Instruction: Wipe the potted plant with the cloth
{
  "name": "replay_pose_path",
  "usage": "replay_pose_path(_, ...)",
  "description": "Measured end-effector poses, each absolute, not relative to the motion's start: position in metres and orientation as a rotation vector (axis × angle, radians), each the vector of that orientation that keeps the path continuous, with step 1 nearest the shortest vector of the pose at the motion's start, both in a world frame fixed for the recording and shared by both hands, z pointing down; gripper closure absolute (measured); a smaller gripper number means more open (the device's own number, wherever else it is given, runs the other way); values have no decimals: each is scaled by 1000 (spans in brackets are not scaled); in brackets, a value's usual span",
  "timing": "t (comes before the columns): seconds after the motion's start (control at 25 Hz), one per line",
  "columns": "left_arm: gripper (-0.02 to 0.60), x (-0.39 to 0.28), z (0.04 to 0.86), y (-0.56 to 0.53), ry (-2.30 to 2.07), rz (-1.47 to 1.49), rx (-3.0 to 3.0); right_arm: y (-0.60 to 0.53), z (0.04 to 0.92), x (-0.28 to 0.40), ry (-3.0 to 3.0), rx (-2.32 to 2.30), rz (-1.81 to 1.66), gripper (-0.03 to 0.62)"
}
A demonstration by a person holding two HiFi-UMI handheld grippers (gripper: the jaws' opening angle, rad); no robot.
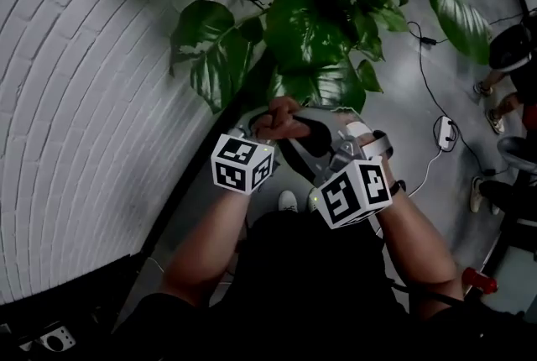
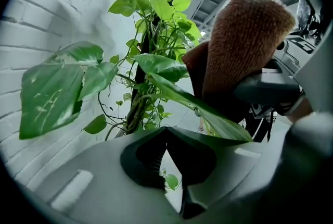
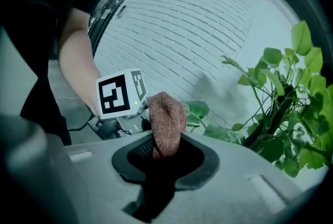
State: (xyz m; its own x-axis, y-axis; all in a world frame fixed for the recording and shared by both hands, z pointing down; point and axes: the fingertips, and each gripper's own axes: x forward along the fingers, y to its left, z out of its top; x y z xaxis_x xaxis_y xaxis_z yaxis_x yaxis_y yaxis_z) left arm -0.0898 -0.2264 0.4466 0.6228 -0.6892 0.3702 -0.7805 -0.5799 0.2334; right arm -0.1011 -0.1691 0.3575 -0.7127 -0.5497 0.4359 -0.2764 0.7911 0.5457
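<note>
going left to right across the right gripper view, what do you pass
arm → marker cube → cloth → plant

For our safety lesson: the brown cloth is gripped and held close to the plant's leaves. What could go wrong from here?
1. The brown terry cloth seems pinched only at its lower end in the right tongs, so it may slip out during a wipe.
2. The long green leaf next to the cloth looks thin. Hard pressure could bend or tear it.
</note>
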Motion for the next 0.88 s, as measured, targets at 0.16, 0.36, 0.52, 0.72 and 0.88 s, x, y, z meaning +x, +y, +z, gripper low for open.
replay_pose_path(0.16, 565, -94, 443, -221, -1158, 356, 2501, -174, 362, -99, -2372, 664, -566, 536)
replay_pose_path(0.36, 565, -101, 442, -214, -1185, 415, 2492, -182, 369, -87, -2389, 695, -497, 536)
replay_pose_path(0.52, 565, -105, 442, -215, -1252, 412, 2431, -185, 374, -74, -2387, 682, -485, 536)
replay_pose_path(0.72, 565, -105, 446, -211, -1314, 425, 2364, -185, 384, -56, -2404, 643, -453, 536)
replay_pose_path(0.88, 565, -106, 452, -206, -1356, 428, 2320, -189, 399, -40, -2410, 628, -424, 536)
